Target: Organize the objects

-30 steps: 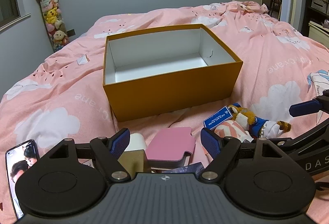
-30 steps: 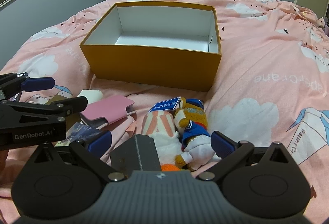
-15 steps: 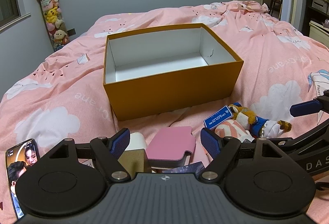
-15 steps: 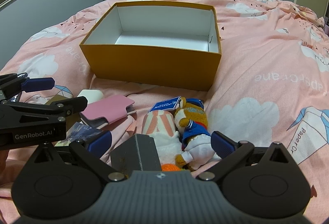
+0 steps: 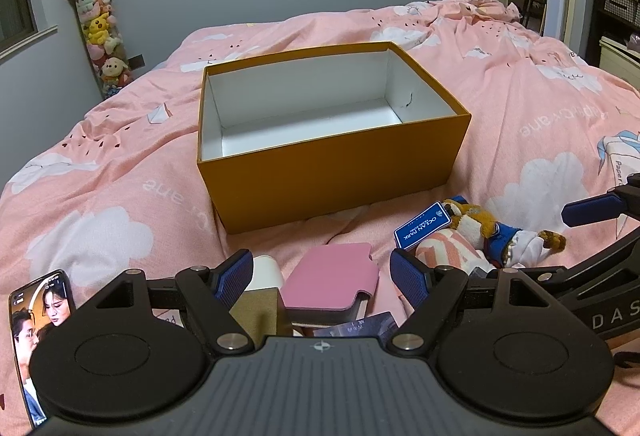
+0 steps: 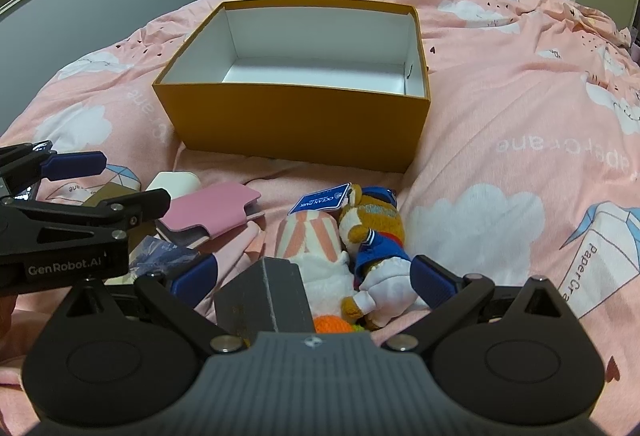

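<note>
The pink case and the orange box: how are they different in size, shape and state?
The orange box is much bigger than the pink case. The box is tall with upright walls, while the case is thin and lies flat. The box stands open and looks empty; the case is closed around something dark, which I cannot identify. Both rest on the pink bedspread, the case nearer the cameras.

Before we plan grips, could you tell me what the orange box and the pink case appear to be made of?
Orange box: probably rigid cardboard, matte orange outside and white inside, with thin straight walls. Pink case: likely faux leather or soft plastic, given its smooth, faintly sheened flap.
</note>
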The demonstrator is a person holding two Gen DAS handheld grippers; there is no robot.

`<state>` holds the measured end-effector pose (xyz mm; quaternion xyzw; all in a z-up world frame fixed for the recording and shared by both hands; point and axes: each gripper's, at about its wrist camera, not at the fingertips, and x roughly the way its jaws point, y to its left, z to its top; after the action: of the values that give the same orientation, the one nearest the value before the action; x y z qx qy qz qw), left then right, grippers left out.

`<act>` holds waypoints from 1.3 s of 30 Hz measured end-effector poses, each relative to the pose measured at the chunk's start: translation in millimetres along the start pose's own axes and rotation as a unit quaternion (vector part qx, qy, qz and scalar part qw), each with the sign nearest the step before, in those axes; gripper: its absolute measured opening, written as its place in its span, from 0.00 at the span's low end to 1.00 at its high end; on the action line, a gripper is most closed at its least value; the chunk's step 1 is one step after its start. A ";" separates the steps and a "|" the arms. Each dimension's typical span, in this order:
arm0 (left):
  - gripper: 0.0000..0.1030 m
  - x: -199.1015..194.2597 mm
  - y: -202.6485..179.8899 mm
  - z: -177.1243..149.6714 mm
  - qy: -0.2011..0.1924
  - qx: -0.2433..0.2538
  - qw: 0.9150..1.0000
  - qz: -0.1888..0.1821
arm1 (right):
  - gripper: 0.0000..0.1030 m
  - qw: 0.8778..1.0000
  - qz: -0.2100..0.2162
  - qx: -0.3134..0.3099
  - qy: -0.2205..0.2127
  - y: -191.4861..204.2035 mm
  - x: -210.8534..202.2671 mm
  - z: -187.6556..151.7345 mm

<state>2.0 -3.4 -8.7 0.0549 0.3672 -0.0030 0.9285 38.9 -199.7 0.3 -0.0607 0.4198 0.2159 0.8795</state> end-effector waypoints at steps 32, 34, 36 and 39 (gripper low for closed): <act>0.85 23.5 83.8 13.9 0.173 -0.060 0.982 -0.037 | 0.75 0.993 0.099 -0.042 0.038 17.9 31.7 47.3; 0.85 30.2 86.9 12.2 0.190 -0.072 0.978 -0.046 | 0.75 0.992 0.106 -0.047 0.043 21.0 37.8 51.2; 0.85 37.5 87.8 10.2 0.204 -0.081 0.974 -0.061 | 0.75 0.991 0.111 -0.054 0.049 24.2 44.3 54.3; 0.83 45.6 87.2 8.0 0.220 -0.084 0.970 -0.063 | 0.71 0.990 0.116 -0.059 0.058 27.7 52.5 56.9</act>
<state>44.8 84.1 -25.3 -0.0476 0.5640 -0.0186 0.8242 96.6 -141.2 -1.3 -0.0753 0.4612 0.3371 0.8173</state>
